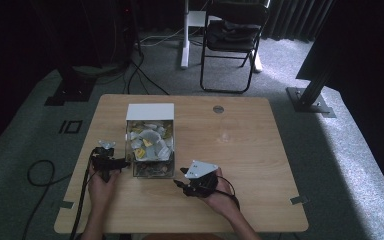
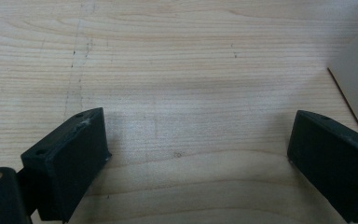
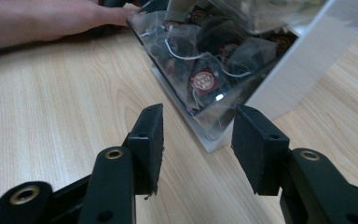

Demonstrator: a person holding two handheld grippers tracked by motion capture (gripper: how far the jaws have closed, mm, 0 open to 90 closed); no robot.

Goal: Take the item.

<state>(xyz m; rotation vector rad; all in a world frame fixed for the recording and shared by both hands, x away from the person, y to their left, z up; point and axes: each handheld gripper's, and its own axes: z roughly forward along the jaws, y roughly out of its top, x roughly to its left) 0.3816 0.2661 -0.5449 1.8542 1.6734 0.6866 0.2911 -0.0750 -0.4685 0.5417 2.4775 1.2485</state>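
Here the clear box (image 1: 149,145) of tea bags (image 3: 205,79) lies long-ways, running away from the person, white lid (image 1: 149,111) at the far end. The left gripper (image 1: 111,163) is wide apart beside the box; the right gripper (image 3: 196,140) is half apart, nothing between.

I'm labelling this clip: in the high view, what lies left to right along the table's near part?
Left gripper → clear box of tea bags → right gripper.

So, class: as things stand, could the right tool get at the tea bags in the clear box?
Probably yes. The right tool points at the near corner of the clear box, jaws apart with bare table between. But the tea bags lie behind the clear wall, so it would likely have to go in from above.
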